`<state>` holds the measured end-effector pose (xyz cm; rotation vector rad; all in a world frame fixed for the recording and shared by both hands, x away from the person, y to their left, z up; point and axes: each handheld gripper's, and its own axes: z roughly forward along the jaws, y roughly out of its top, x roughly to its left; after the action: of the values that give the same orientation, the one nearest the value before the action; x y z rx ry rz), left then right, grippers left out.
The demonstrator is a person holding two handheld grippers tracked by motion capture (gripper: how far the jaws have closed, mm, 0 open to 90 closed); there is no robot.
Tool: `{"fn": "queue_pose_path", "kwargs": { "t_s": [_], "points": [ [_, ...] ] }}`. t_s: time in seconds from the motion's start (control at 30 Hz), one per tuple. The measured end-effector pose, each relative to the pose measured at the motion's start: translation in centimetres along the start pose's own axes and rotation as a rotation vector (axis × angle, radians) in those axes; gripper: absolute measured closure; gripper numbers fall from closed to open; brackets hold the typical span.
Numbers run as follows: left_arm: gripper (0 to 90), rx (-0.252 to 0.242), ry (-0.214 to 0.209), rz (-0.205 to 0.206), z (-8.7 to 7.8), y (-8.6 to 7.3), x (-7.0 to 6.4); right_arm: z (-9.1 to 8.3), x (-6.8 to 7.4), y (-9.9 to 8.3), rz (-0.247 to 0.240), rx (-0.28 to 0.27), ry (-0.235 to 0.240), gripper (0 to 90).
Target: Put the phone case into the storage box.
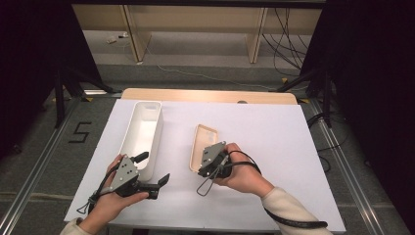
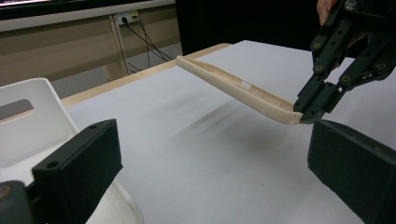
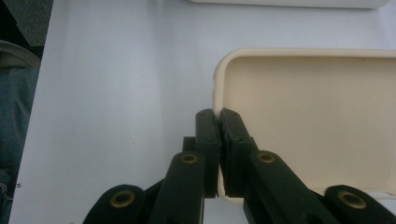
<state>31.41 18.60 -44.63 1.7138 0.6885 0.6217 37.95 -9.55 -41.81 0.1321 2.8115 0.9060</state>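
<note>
A beige lid (image 1: 203, 141) hangs tilted over the white sheet, its underside hollow (image 3: 308, 116). My right gripper (image 1: 199, 169) is shut on the rim of its near end, with one jaw inside the rim and one outside (image 3: 219, 126). In the left gripper view the lid (image 2: 233, 86) slopes up away from the right gripper (image 2: 306, 114) and casts a shadow on the sheet. My left gripper (image 1: 152, 168) stands open beside the near end of a long white bin (image 1: 142, 129), with nothing between its jaws (image 2: 215, 177).
The white sheet (image 1: 274, 147) covers a wooden table whose far edge (image 1: 210, 95) shows beyond it. The bin's handle cut-out (image 2: 16, 108) faces the left gripper. Cables and table legs lie on the floor beyond. A cable trails from the right hand.
</note>
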Motion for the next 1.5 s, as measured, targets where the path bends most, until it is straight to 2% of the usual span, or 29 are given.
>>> {"fn": "queue_pose_path", "kwargs": {
  "t_s": [0.3,0.47,0.93,1.1,1.17,1.3,1.5],
  "points": [
    [2.6,-0.001,0.001,-0.001,0.0,0.0,0.0,-0.5,-0.2,-0.4,0.022,-0.048,0.018,88.0],
    [2.6,-0.001,0.001,-0.001,0.0,0.0,0.0,-0.7,-0.1,-0.6,0.031,-0.075,0.007,88.0],
    [2.6,-0.001,0.002,0.0,0.0,0.0,0.0,-1.3,-0.3,-1.1,0.047,-0.139,0.014,88.0],
    [2.6,0.0,0.002,0.0,0.0,0.0,0.0,-1.5,-0.2,-1.3,0.058,-0.153,0.022,88.0],
    [2.8,0.001,0.002,0.0,0.0,0.0,0.0,-1.5,-0.3,-1.3,0.048,-0.157,0.011,88.0],
    [2.8,0.0,0.001,-0.001,0.0,0.0,0.0,-1.5,-0.2,-1.5,0.066,-0.166,0.027,88.0],
    [2.8,-0.005,0.0,-0.004,0.0,0.0,0.0,-1.5,-0.1,-1.6,0.06,-0.174,0.028,88.0]
  ]
}}
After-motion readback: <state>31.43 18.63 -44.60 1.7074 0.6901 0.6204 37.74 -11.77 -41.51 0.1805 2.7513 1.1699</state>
